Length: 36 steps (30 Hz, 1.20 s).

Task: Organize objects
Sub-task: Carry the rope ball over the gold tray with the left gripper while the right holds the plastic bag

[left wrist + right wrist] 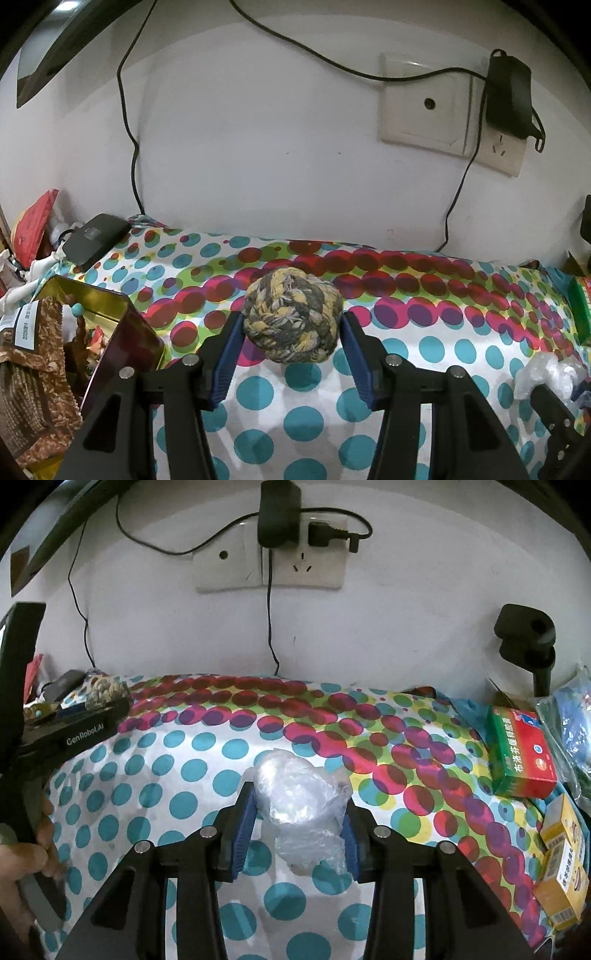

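A cloth with coloured dots (295, 398) covers the surface by the wall. Over it, the left gripper (291, 325) is clenched on a braided rope ball (291, 317). The right gripper (299, 812) grasps a crumpled clear plastic bag (299, 805), beside the medicine boxes (522, 753).

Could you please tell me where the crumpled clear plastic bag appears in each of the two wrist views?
Left wrist view: crumpled clear plastic bag at the far right edge, low.
Right wrist view: bag at centre, clamped in the right gripper.
Shared landmark: the black power adapter plugged in on the wall.
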Motion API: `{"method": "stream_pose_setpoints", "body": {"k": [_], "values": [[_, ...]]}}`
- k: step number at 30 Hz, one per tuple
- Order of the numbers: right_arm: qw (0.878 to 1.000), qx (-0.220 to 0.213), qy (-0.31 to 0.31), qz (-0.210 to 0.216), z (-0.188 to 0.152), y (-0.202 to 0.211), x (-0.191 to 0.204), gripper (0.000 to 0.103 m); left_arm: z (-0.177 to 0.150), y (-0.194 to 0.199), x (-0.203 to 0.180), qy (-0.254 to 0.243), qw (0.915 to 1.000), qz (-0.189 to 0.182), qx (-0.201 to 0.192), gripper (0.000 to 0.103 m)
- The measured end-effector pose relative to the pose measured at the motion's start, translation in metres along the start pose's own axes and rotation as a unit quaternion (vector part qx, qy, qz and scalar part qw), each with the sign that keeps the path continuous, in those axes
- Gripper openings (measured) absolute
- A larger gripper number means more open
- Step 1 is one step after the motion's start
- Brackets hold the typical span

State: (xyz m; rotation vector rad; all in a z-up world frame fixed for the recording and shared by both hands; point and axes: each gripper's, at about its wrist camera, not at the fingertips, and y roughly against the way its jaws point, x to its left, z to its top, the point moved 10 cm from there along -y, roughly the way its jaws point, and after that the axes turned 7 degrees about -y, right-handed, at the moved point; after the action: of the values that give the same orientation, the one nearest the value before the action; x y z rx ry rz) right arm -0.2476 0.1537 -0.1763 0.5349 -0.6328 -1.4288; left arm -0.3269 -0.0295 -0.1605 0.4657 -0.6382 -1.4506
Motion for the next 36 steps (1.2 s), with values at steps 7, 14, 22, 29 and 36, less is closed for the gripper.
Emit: {"method": "stream_pose_setpoints", "body": {"k": [7,14,22,29,36], "values": [[1.0,0.011,-0.009,-0.002,0.002,-0.005,-0.001,0.039,-0.004,-0.003,-0.008,-0.009,0.9998,-0.014,0.011,0.054],[1.0,0.01,0.003,-0.007,0.002,-0.005,0.003,0.039,-0.002,0.0,-0.015,-0.02,0.9996,-0.02,0.001,0.054],[1.0,0.0,0.022,-0.008,0.003,-0.001,0.01,0.039,-0.003,0.009,-0.024,-0.011,0.9992,-0.036,0.013,0.054],[1.0,0.013,0.01,-0.002,0.001,-0.005,0.007,0.039,-0.008,0.045,-0.031,-0.025,0.9988,-0.038,0.019,0.054],[0.999,0.032,-0.01,0.002,-0.002,-0.014,0.001,0.039,-0.009,0.111,-0.017,-0.041,0.9984,-0.037,0.007,0.054]]}}
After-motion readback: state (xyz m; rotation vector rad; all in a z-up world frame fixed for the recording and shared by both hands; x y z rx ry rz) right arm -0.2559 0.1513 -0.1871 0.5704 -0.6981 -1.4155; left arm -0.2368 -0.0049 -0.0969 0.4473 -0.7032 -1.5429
